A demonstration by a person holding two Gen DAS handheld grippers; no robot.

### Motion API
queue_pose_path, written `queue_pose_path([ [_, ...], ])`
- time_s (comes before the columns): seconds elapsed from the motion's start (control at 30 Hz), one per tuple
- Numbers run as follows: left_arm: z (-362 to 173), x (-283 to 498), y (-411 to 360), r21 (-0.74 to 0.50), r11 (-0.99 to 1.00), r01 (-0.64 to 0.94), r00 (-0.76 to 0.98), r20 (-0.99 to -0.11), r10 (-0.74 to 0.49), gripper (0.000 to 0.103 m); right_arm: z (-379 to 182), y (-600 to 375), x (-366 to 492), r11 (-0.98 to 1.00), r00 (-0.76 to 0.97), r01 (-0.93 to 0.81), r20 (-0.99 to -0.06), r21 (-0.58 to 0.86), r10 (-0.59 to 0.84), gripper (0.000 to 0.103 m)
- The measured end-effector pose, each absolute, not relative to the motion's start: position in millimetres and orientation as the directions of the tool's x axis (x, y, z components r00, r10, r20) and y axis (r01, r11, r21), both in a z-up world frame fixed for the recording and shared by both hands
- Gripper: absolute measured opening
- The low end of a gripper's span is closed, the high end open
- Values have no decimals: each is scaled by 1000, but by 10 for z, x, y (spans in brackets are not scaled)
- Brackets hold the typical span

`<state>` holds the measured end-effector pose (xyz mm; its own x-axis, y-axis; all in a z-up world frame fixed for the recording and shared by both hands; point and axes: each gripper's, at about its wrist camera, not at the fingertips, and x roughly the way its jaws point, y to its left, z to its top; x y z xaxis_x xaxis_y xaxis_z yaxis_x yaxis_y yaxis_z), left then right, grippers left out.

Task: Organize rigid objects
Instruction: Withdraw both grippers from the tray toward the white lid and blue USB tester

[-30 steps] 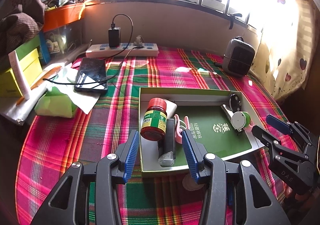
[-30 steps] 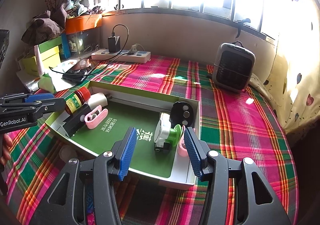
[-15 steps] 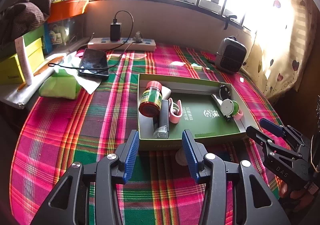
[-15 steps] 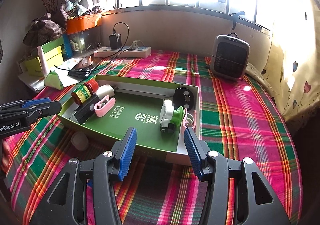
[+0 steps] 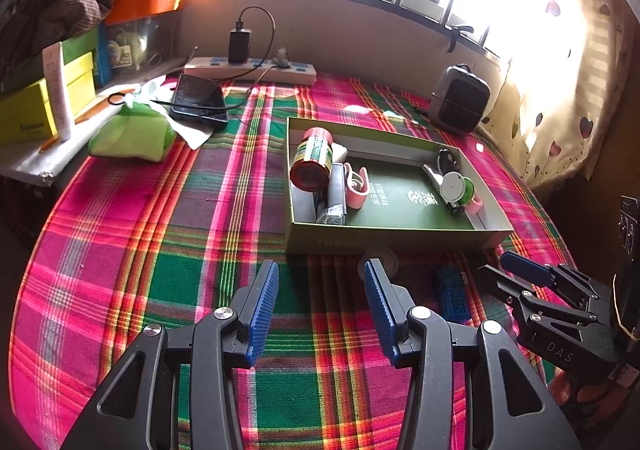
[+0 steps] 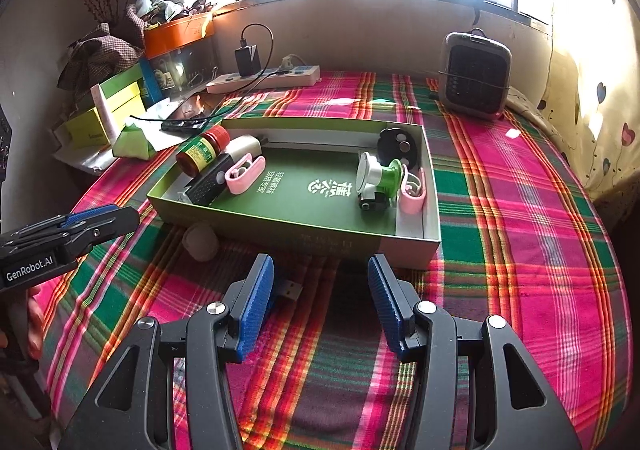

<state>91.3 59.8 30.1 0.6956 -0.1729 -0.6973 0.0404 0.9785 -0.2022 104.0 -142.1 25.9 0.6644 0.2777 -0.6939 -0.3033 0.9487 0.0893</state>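
Note:
A green box tray (image 5: 384,236) (image 6: 304,236) lies on the plaid cloth. It holds a red-capped bottle (image 5: 313,163) (image 6: 203,149), a black device (image 6: 210,180), pink clips (image 5: 357,184) (image 6: 413,192), a green-and-white spool (image 6: 378,174) and a black disc (image 6: 397,144). In front of the tray lie a small white round piece (image 6: 200,241) (image 5: 385,259) and a blue USB stick (image 5: 453,296) (image 6: 286,290). My left gripper (image 5: 320,294) and right gripper (image 6: 320,292) are open and empty, both on the near side of the tray.
A small heater (image 6: 474,78) stands at the back right. A power strip with a charger (image 5: 250,68), a phone (image 5: 198,103), a green pouch (image 5: 132,132) and yellow boxes (image 5: 38,106) crowd the back left. A curtain (image 5: 568,98) hangs at the right.
Both grippers have pulled back from over the tray to the near side of it. The USB stick and the white round piece have come into view.

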Motion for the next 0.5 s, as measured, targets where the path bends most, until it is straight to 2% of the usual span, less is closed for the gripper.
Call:
queue_pose_path([
  [0.27, 196, 818, 680, -209, 977, 40, 677, -714, -180, 44, 159, -1276, 989, 933, 603, -326, -726, 154, 331, 51],
  [0.5, 126, 773, 728, -214, 976, 45, 662, -725, -189, 44, 89, -1110, 969, 931, 578, -333, -747, 150, 328, 51],
])
